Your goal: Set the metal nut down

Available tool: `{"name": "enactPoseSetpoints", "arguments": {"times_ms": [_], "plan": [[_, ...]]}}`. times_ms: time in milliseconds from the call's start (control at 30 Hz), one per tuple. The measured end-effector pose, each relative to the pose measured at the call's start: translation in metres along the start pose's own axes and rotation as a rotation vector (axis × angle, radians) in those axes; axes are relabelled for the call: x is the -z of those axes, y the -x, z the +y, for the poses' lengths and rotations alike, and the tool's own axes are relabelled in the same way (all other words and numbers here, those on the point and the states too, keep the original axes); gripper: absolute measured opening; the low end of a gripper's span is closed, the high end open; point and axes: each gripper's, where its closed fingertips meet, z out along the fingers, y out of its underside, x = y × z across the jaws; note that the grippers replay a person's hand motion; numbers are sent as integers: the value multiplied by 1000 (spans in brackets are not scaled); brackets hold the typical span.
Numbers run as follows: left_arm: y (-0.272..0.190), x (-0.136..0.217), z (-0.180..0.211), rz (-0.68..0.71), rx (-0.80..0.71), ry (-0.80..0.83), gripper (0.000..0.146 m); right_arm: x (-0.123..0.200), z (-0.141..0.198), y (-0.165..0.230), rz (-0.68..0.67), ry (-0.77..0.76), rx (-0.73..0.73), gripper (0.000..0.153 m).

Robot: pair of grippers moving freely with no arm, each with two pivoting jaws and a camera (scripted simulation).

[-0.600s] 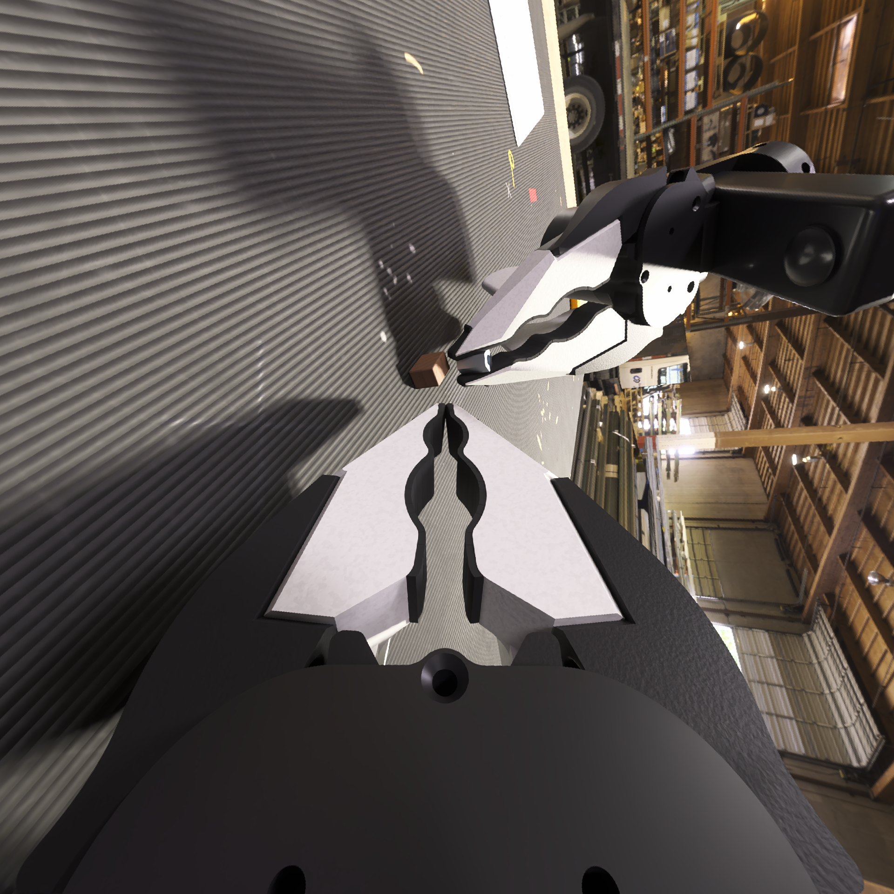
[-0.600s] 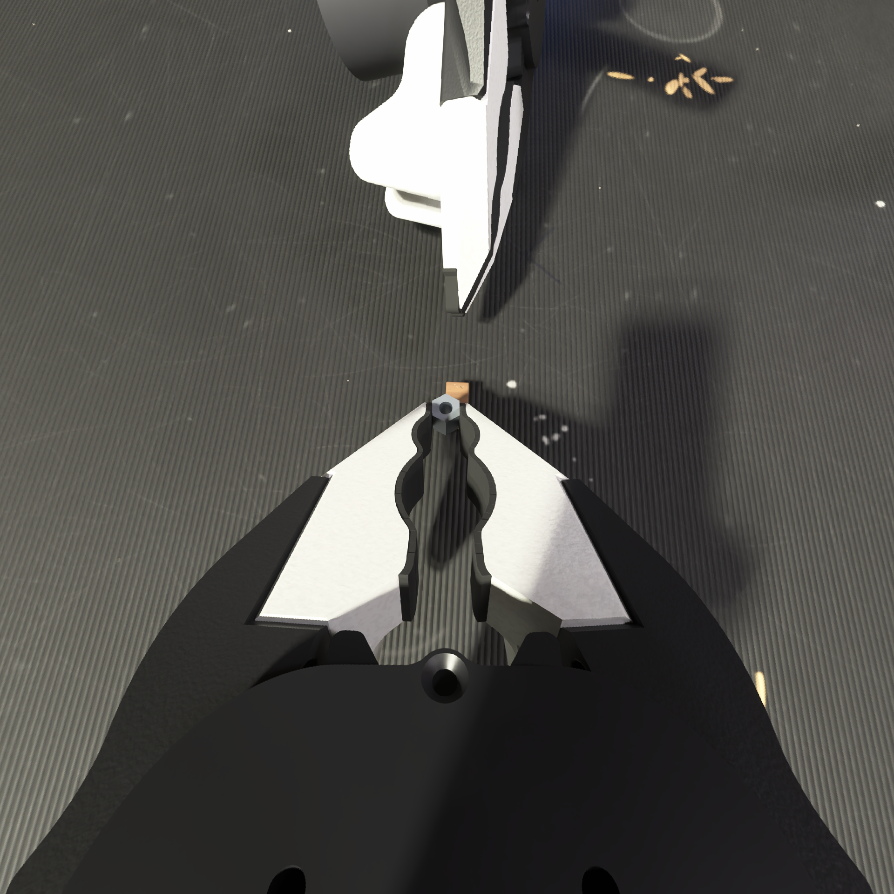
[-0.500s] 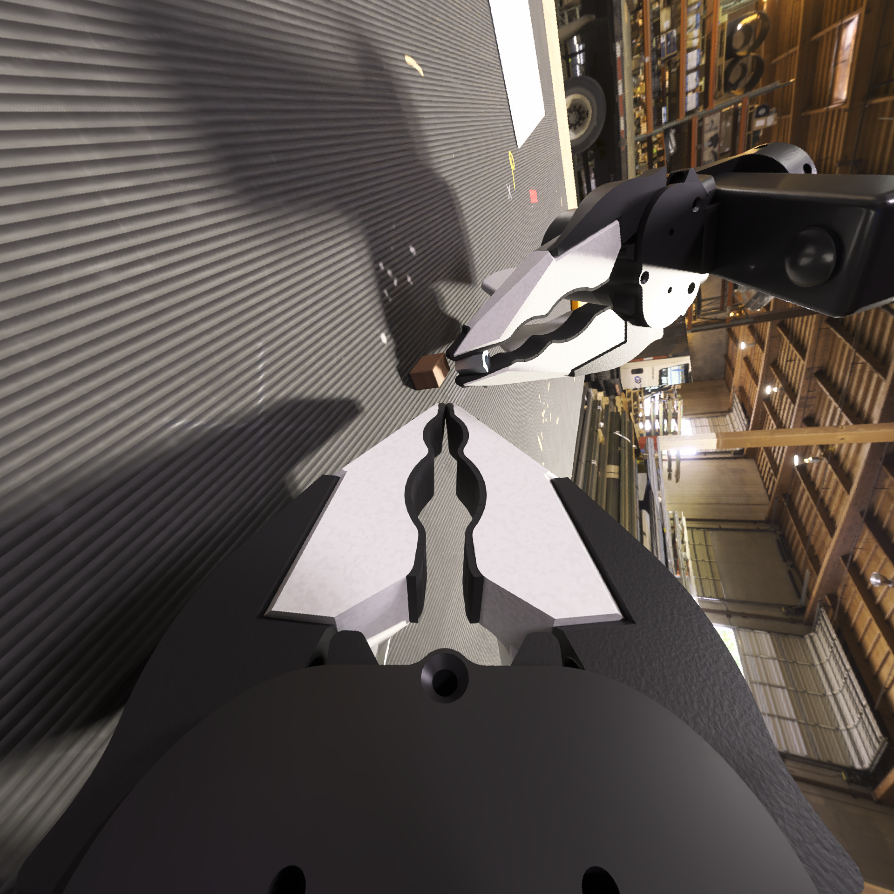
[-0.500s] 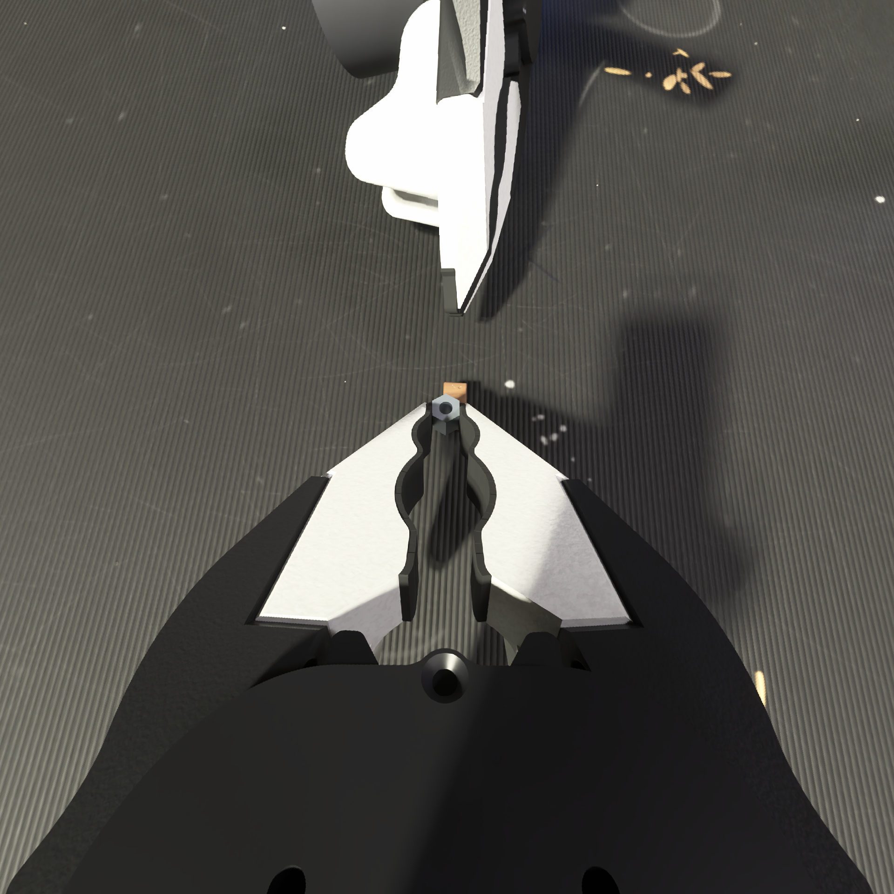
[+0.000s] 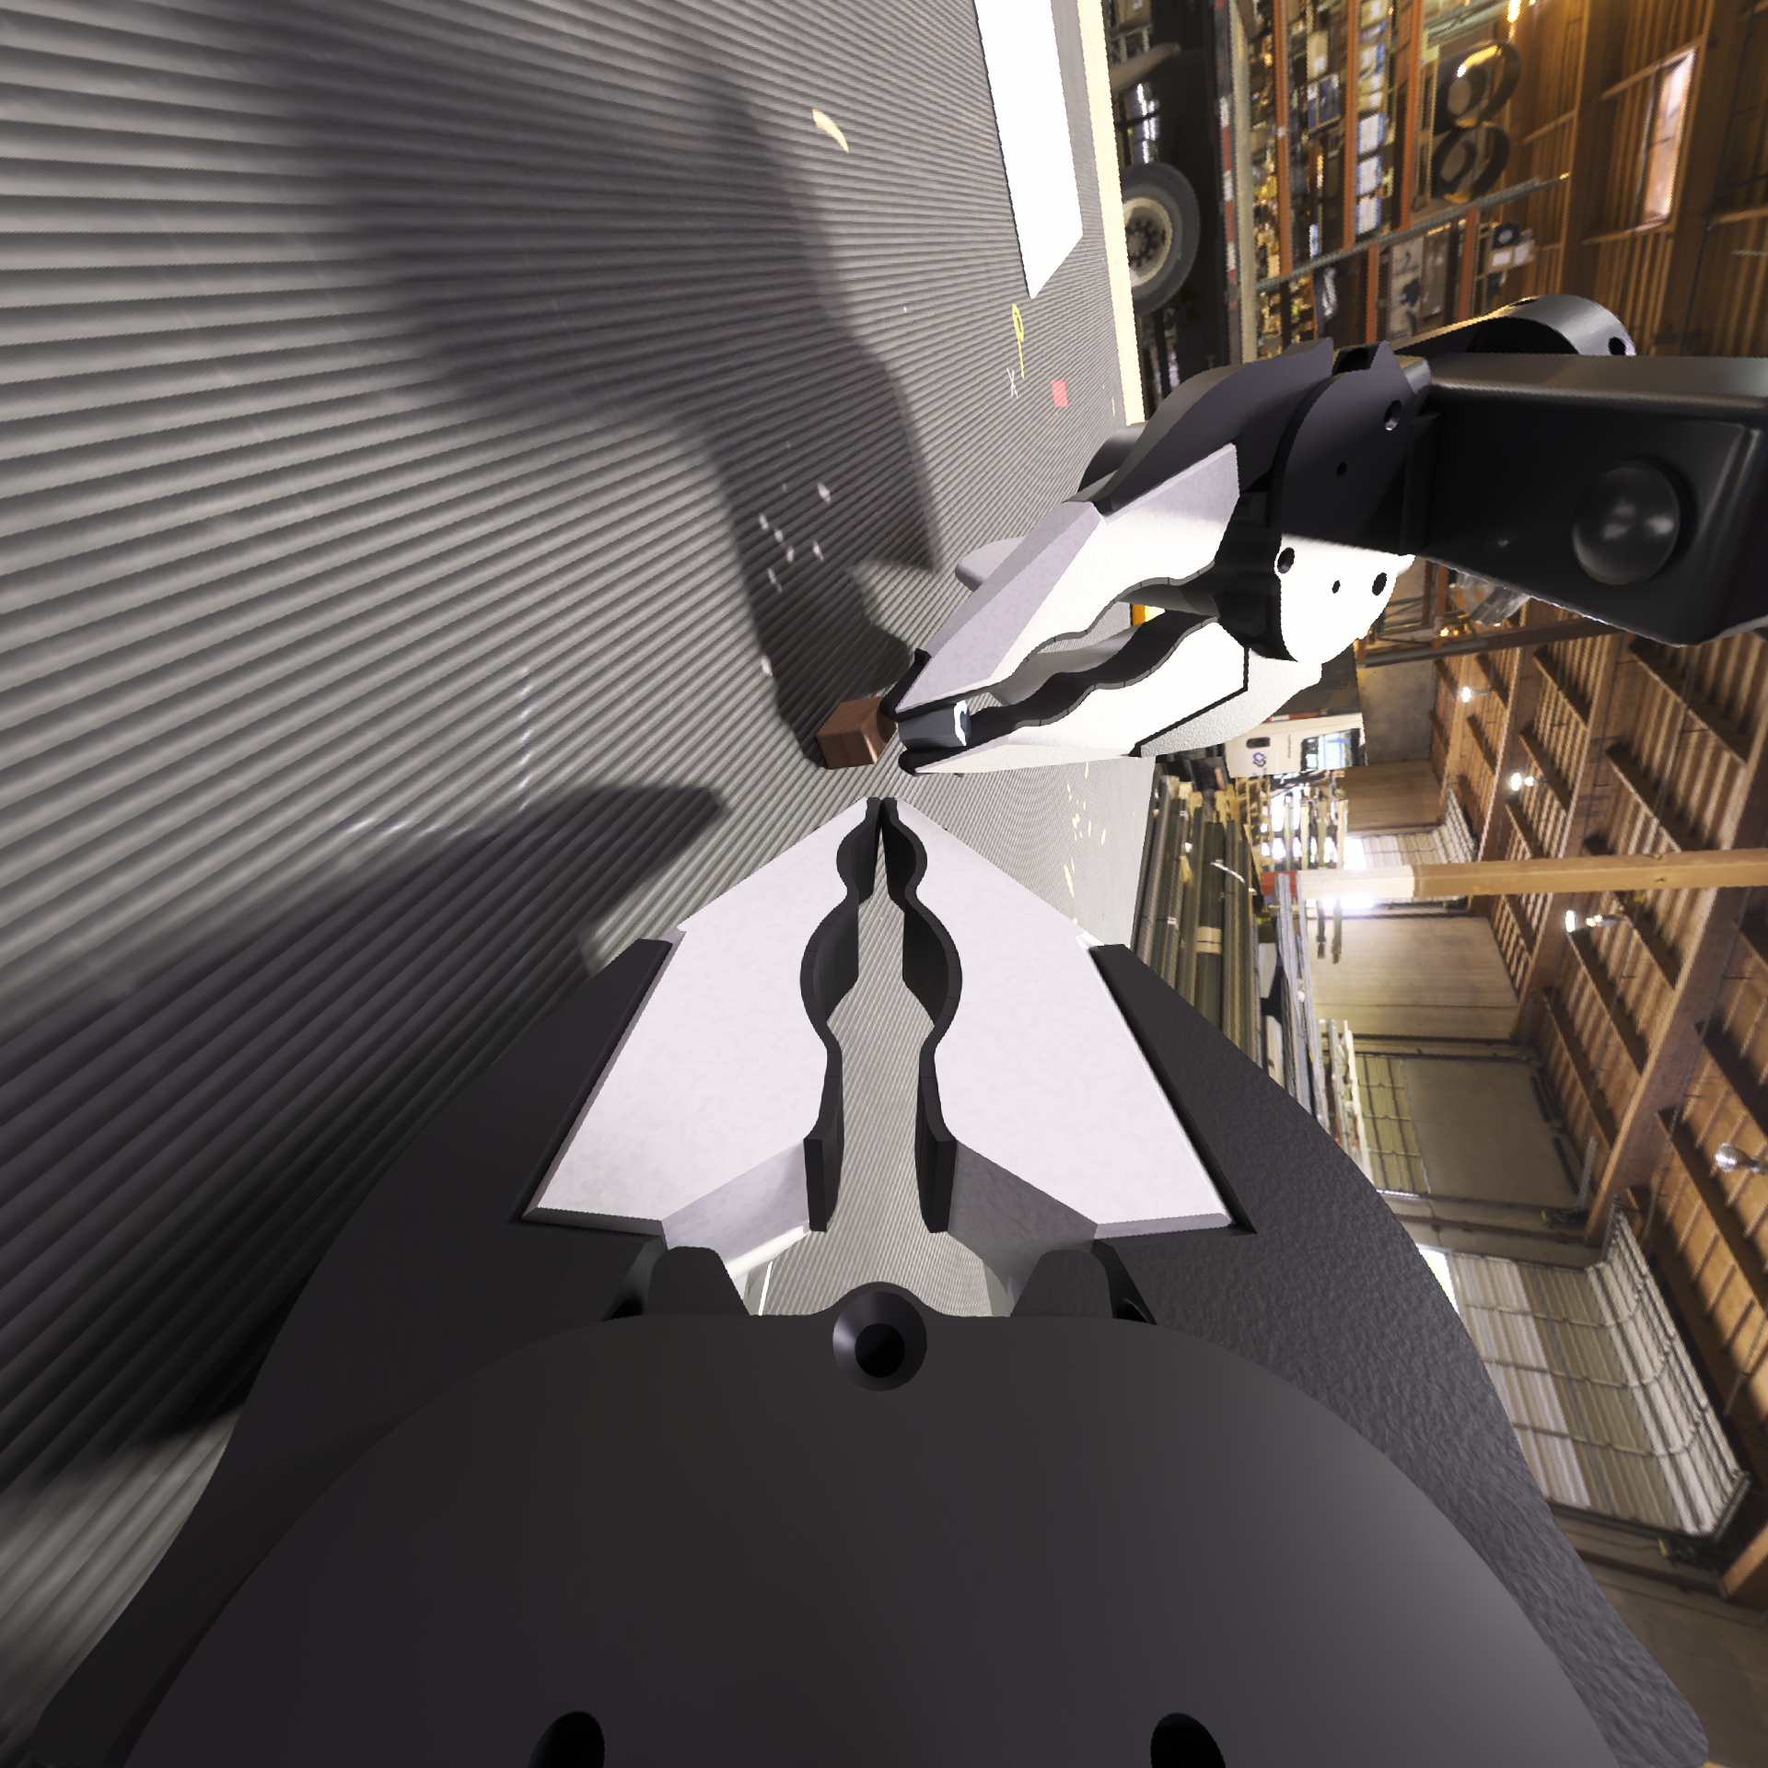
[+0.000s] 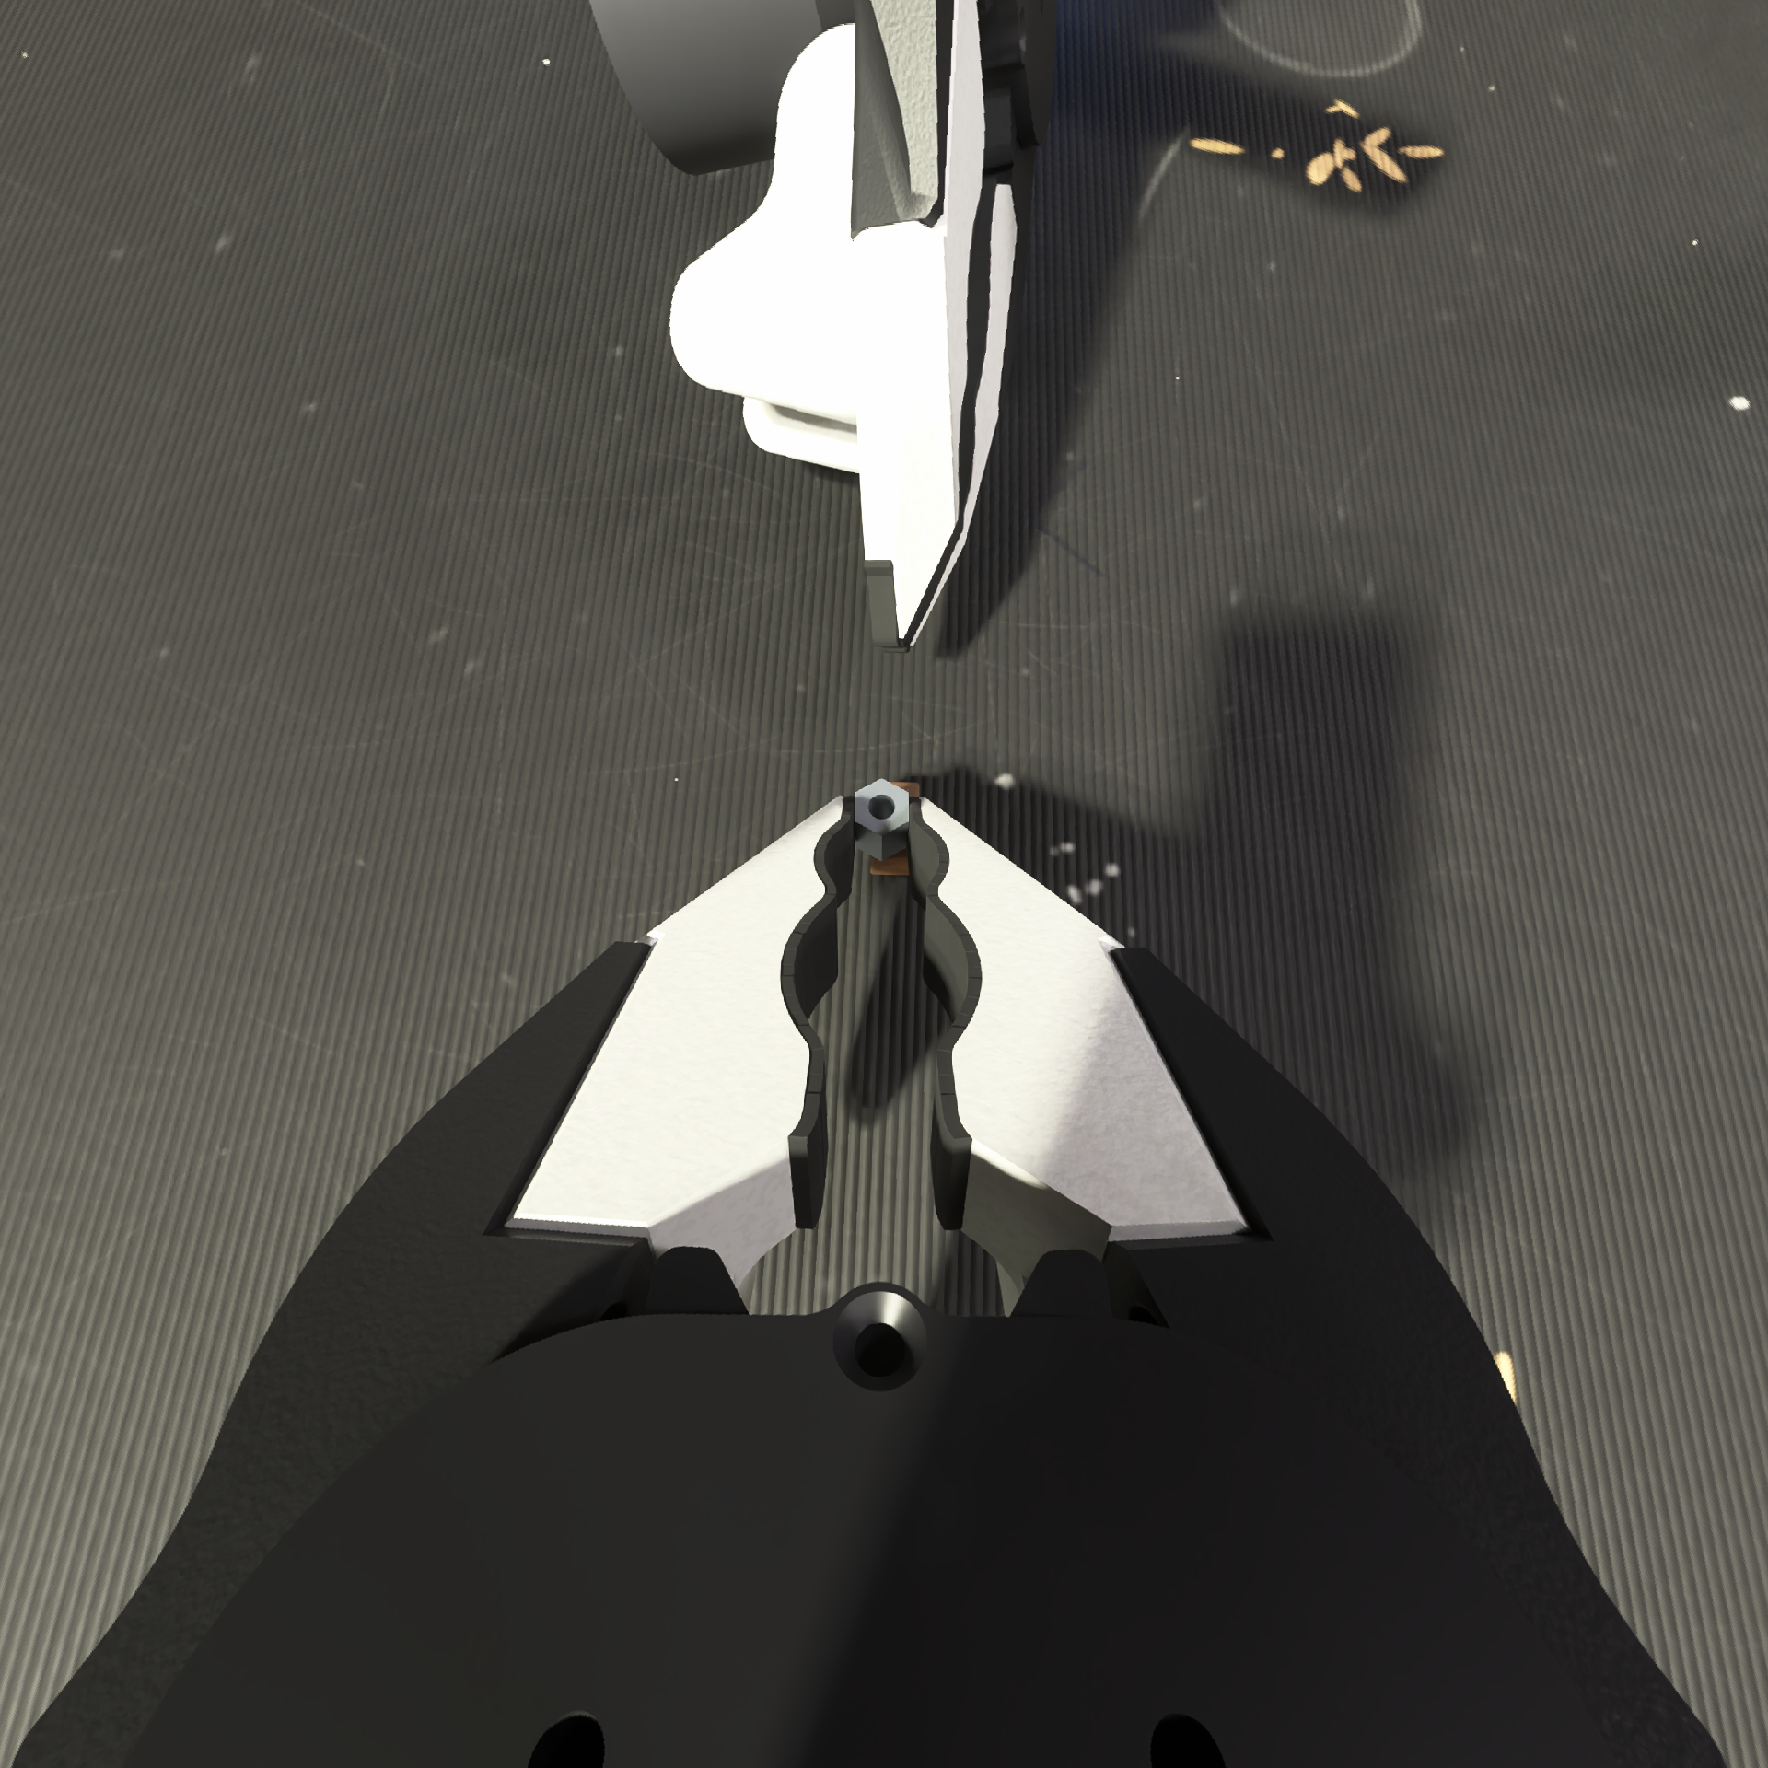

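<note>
My right gripper (image 6: pixel 882 813) is shut on a small grey metal hex nut (image 6: pixel 880 811) at its fingertips. A small brown block (image 6: pixel 890 866) lies on the dark ribbed mat (image 6: pixel 383 670) right under the nut and is mostly hidden by it. In the left wrist view the right gripper (image 5: pixel 920 741) points down at the mat with the nut (image 5: pixel 942 732) almost touching the brown block (image 5: pixel 851 741). My left gripper (image 5: pixel 878 813) is shut and empty, just short of the block. It shows edge-on in the right wrist view (image 6: pixel 904 612), beyond the nut.
A white sheet (image 5: pixel 1033 143), a small red square (image 5: pixel 1057 392) and a yellow mark (image 5: pixel 1019 335) lie near the mat's far edge. Tan flakes (image 6: pixel 1359 163) and white specks (image 6: pixel 1081 880) are scattered on the mat. Warehouse shelving lies beyond the edge.
My right gripper has moved forward and down with the nut, so the brown block now sits under the nut instead of beyond the fingertips. The left gripper has not moved.
</note>
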Motion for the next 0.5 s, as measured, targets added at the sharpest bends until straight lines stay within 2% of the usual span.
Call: {"name": "enactPoseSetpoints", "arguments": {"times_ms": [500], "plan": [[1, 0, 0, 2, 4, -3, 0, -2, 0, 0, -1, 8, -3, 10]]}}
